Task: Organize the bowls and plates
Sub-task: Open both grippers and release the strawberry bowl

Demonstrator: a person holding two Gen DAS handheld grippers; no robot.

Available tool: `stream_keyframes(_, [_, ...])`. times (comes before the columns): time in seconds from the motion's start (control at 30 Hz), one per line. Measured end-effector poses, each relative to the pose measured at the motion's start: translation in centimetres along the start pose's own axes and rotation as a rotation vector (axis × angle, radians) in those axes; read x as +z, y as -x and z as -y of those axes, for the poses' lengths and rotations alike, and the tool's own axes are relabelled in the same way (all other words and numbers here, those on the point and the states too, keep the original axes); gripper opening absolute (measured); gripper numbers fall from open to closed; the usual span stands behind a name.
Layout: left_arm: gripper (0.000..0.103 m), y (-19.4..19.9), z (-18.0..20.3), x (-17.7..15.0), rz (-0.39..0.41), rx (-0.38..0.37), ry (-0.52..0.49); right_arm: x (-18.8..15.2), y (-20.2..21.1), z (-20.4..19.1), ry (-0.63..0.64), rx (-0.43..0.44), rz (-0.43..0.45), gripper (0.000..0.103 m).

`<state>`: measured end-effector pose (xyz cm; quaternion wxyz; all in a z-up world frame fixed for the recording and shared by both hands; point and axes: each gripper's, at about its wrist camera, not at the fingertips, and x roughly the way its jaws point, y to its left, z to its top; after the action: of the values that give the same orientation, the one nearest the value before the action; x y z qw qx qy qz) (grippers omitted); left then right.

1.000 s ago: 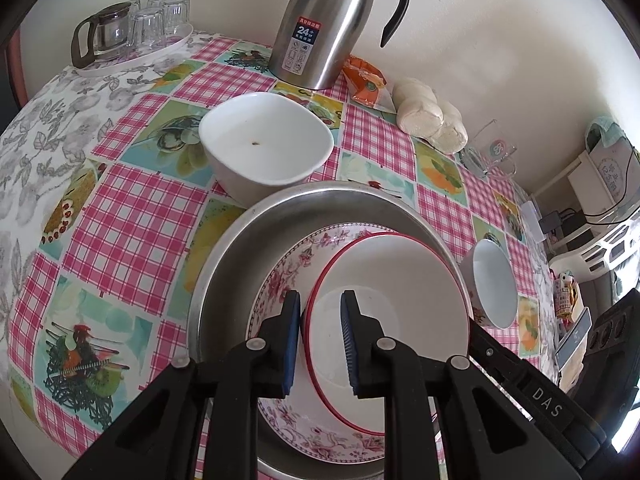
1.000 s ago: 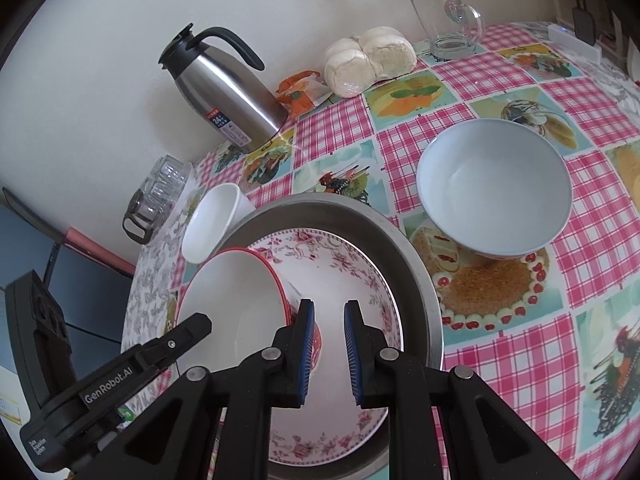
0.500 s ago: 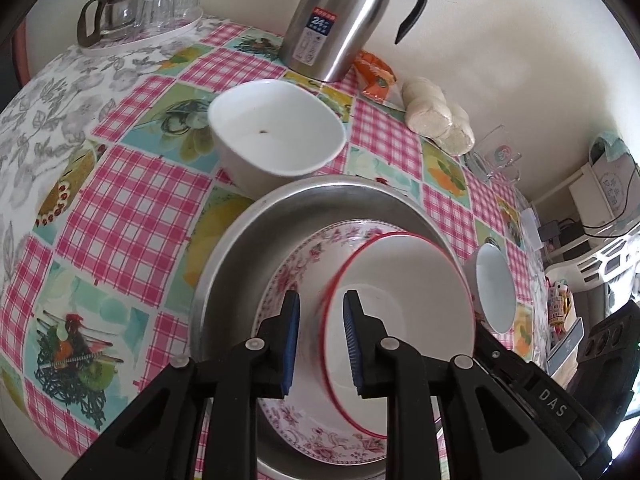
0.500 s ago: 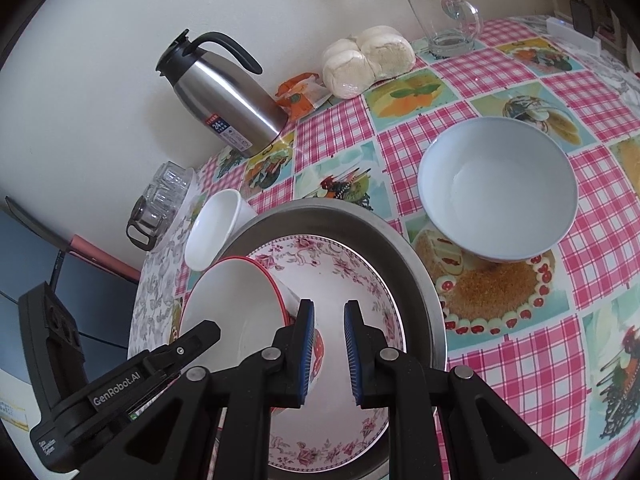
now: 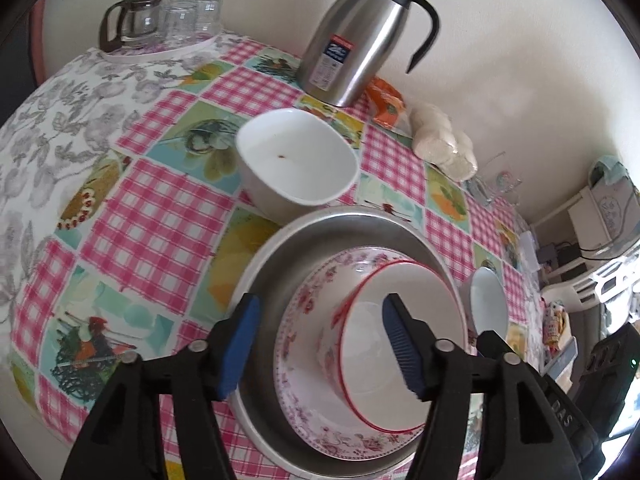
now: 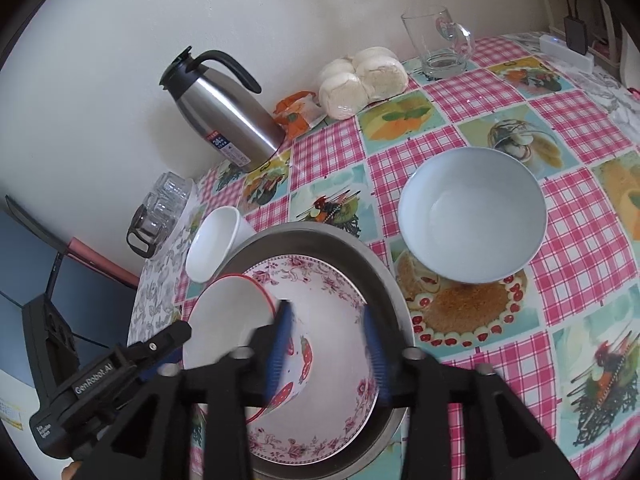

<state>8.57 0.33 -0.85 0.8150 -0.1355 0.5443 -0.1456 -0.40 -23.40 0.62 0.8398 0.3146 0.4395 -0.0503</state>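
A red-rimmed white bowl [image 5: 384, 344] lies tilted on a floral plate [image 5: 304, 392] inside a steel basin [image 5: 320, 232]. My left gripper [image 5: 320, 344] is open, its jaws apart on either side of the bowl's near rim, gripping nothing. My right gripper [image 6: 328, 344] is open above the floral plate [image 6: 332, 300], beside the red-rimmed bowl [image 6: 228, 320]. A white square bowl [image 5: 296, 160] stands behind the basin. A pale blue bowl [image 6: 472, 216] stands to the basin's right.
A steel thermos jug [image 5: 360, 36], an orange packet [image 5: 386, 100] and bagged buns [image 5: 444, 142] line the wall. A tray with glasses and a glass pot [image 5: 160, 20] stands at the far left. A glass mug [image 6: 438, 44] stands at the far right.
Both grippers have opened; they were shut or nearly shut before. The left gripper has let go of the red-rimmed bowl's rim, and the bowl now rests tilted on the floral plate.
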Motion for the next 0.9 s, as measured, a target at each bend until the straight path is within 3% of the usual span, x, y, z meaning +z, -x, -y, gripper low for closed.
stream_keyframes(0.2, [0.069,0.3,-0.8,0.1,0.012,0.064,0.015,-0.6,-0.4,-1.8,0.088,-0.03,-0.007,0.066])
stream_keyframes(0.3, [0.081,0.4,-0.9,0.1,0.021,0.099,0.011,-0.7,-0.4,-2.1,0.107,-0.033,0.002,0.081])
stream_keyframes(0.47, [0.082,0.1,-1.1,0.1,0.021,0.146,0.006,-0.8,-0.5,-2.3,0.116,-0.048,0.007,0.087])
stream_keyframes(0.57, [0.092,0.1,-1.4,0.1,0.03,0.165,0.01,-0.8,-0.6,-2.2,0.116,-0.051,0.009,0.092])
stream_keyframes(0.9, [0.093,0.6,-1.7,0.3,0.067,0.202,0.011,-0.9,-0.5,-2.4,0.128,-0.051,0.017,0.103])
